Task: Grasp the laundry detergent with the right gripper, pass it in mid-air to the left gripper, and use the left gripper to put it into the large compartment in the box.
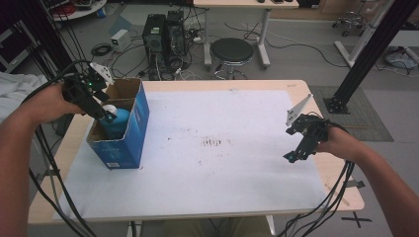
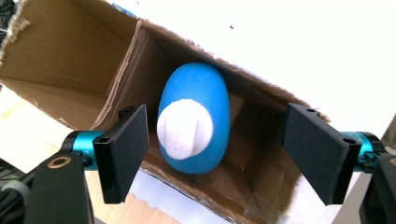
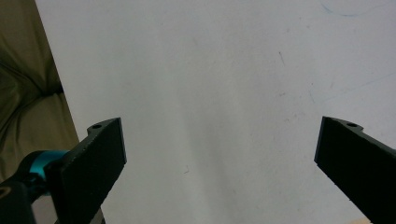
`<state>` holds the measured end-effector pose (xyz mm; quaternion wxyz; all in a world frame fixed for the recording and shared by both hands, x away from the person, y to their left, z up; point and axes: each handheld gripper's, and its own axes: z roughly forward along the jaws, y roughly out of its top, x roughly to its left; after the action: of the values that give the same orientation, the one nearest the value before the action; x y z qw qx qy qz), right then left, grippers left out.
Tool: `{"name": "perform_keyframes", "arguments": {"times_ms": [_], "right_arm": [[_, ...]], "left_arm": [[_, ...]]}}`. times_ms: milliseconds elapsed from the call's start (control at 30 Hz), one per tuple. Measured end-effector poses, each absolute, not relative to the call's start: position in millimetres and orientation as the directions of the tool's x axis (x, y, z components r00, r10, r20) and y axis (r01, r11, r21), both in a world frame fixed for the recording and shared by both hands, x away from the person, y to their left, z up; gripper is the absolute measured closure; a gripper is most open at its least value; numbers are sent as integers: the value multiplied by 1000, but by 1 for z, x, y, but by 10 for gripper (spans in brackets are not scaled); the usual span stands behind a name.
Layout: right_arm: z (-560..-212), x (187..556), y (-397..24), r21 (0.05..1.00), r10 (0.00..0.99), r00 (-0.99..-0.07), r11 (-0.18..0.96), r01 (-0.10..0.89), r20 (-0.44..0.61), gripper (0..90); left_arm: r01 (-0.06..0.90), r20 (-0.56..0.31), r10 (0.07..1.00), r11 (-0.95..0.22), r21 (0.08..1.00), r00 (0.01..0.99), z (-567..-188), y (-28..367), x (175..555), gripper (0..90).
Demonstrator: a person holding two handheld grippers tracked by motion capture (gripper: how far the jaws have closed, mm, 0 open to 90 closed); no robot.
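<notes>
Placement of a bottle into a carton, release stage. In the high view the blue carton [image 1: 121, 129] stands at about nine o'clock on the white table sheet [image 1: 212, 148], open end up, with a blue bottle [image 1: 115, 121] upright in its nearer compartment. The left gripper [image 1: 101, 112] hangs directly over that opening. In the left gripper view the bottle [image 2: 194, 119], with its white cap [image 2: 184, 128] facing the camera, sits down in the cardboard compartment [image 2: 261, 154] between the jaws; the jaws stand parted, the pad at nine o'clock close beside the bottle and the pad at three o'clock well apart, so nothing is gripped. The right gripper [image 1: 299, 148] rests at about three o'clock on the sheet, its jaws wide apart over bare surface in the right gripper view, holding nothing. Judged from this, the bottle is deposited and the step in hand is withdrawal: the next move calls for a straight lift of the left gripper, keeping both pads off the cap and the carton's torn rim.
</notes>
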<state>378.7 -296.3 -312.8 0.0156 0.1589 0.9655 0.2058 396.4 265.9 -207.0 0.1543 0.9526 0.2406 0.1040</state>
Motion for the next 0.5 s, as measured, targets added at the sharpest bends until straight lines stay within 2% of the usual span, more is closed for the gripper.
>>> {"name": "perform_keyframes", "arguments": {"times_ms": [200,333,500], "right_arm": [[-311,377,-297,408,314,-949,863,297,28,11],[-307,377,-297,415,317,-948,860,297,22,11],[-304,376,-295,421,315,-949,859,291,12,11]], "left_arm": [[387,130,466,-836,389,875,-188,249,389,232],[400,122,491,-810,430,863,-179,233,391,232],[350,110,438,-825,443,892,-172,206,398,232]]}}
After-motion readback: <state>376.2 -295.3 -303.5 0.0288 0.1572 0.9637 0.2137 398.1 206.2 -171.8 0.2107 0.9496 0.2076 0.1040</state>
